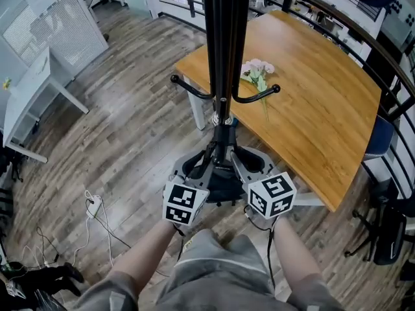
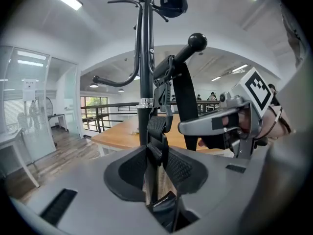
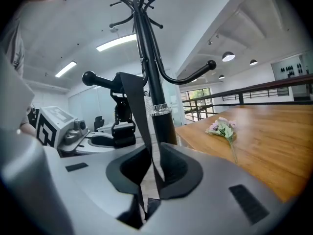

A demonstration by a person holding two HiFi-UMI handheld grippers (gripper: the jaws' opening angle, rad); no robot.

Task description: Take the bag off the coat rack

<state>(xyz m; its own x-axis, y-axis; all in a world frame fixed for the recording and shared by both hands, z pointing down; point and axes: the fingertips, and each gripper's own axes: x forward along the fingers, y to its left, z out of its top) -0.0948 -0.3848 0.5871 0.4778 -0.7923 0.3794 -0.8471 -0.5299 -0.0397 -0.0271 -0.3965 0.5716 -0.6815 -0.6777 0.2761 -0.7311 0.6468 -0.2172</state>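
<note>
Left gripper view: a webbing strap (image 2: 157, 131) of the bag (image 2: 164, 207) runs down the centre of the frame and passes between the pads of the left gripper (image 2: 159, 168). The jaws are pinching this strap; dark bag fabric shows directly below them at the lower centre.

Right gripper view: a flat strap (image 3: 139, 126) descends from a ball-tipped hook (image 3: 89, 78) in the upper left and enters the right gripper (image 3: 149, 173). Its jaws are closed onto this strap, just beside the coat rack pole (image 3: 155, 92).

Head view: the bag (image 1: 220, 180) hangs low against the pole (image 1: 224, 44), at the lower centre of the frame, between both tools. The left gripper (image 1: 198, 167) and right gripper (image 1: 249, 164) point inward and away from the person, one at each side of the bag. Both forearms rise from the bottom edge and converge, each ending at a marker cube (image 1: 183, 203). A wooden table (image 1: 324, 109) with flowers (image 1: 258, 73) occupies the upper right.
</note>
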